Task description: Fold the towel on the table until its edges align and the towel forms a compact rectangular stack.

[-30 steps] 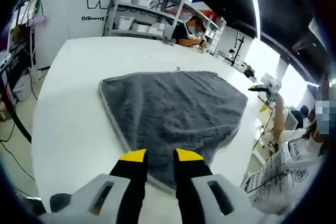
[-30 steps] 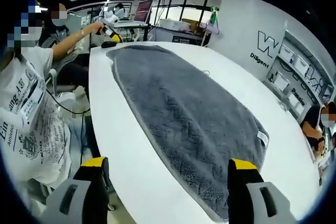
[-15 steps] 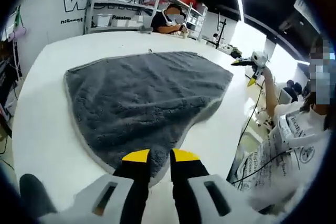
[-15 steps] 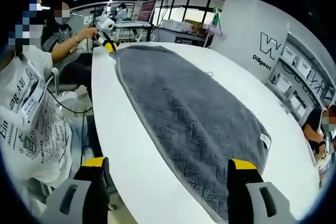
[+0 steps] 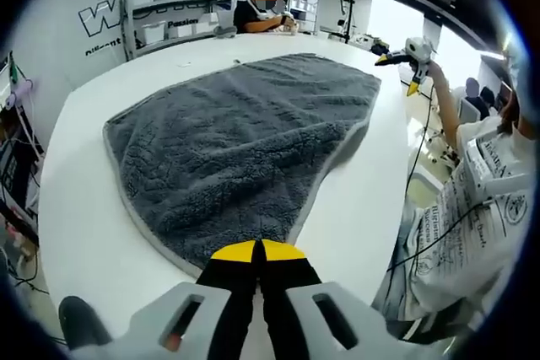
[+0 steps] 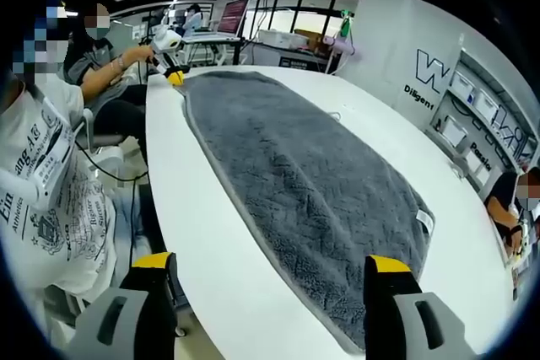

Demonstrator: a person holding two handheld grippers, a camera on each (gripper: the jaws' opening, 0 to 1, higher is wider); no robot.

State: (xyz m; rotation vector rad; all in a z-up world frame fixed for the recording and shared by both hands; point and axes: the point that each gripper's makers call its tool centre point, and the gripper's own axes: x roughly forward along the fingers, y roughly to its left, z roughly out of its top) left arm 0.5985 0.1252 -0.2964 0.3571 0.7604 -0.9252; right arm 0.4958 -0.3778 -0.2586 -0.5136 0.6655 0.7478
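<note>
A grey fluffy towel (image 5: 236, 141) lies spread flat on the white table (image 5: 84, 208). In the left gripper view my left gripper (image 5: 257, 250) is shut, its yellow tips pinched together on the towel's near corner. The right gripper view shows that same left gripper (image 6: 173, 76) at the far corner of the towel (image 6: 312, 183). My right gripper (image 6: 272, 263) stands wide open above the table edge, its right jaw over the towel's near end, beside a small white label (image 6: 423, 221). From the left gripper view, the right gripper (image 5: 398, 69) hovers by the far corner.
A person in a white printed shirt (image 5: 481, 208) stands along the table's long side (image 6: 42, 183). Shelves with white bins (image 5: 169, 6) and a seated person (image 5: 266, 10) lie beyond the far end. Desks with screens (image 6: 228, 18) stand behind.
My left jaws have closed from a narrow gap to shut on the towel's corner, with the left gripper view shifting over the towel. The right gripper stays open and hardly moves.
</note>
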